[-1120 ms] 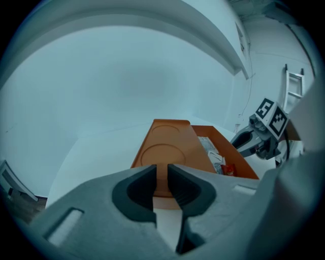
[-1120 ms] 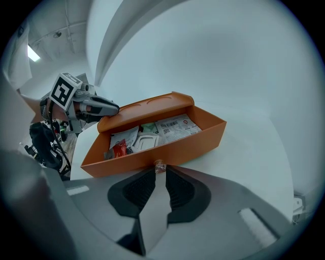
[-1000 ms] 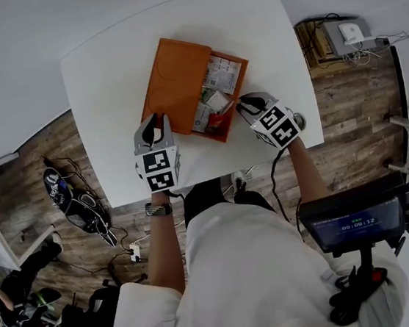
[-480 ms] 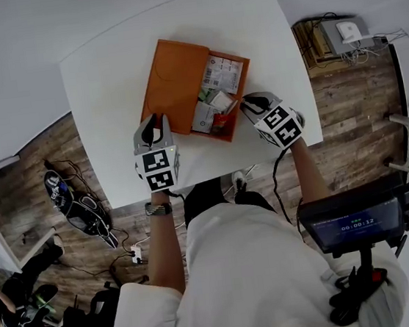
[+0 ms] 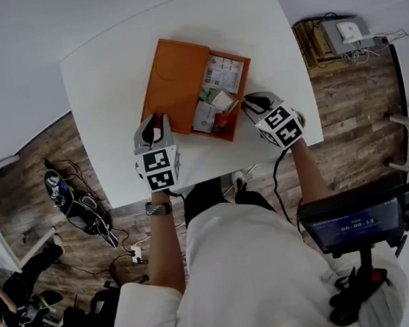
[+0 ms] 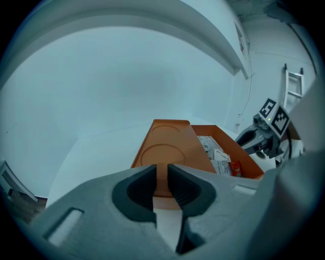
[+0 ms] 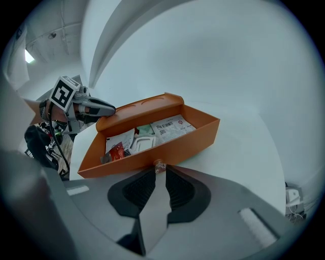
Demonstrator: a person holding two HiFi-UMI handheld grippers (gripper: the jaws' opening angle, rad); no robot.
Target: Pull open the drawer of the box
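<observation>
An orange box [image 5: 179,81] lies on the white table [image 5: 105,75]. Its drawer [image 5: 245,72] is slid out to the right and holds paper packets and a small red packet [image 7: 117,151]. My right gripper [image 5: 245,104] is at the middle of the drawer's front wall [image 7: 167,147], shut on the small clear knob [image 7: 159,164]. My left gripper [image 5: 157,120] is at the box's near left corner, its jaws shut with only a thin slit, and the box lid [image 6: 165,147] shows just beyond the tips. In the left gripper view the right gripper [image 6: 264,134] appears at the far right.
The table's near edge runs just below both grippers. Beyond it is wooden floor with cables and gear [image 5: 76,204] at the left. A low shelf with white devices [image 5: 344,34] stands at the right. A screen on a stand [image 5: 352,222] is beside the person.
The right gripper has moved slightly to the right with the knob, and the drawer has slid a little further out. The left gripper and the box lid have stayed put.
</observation>
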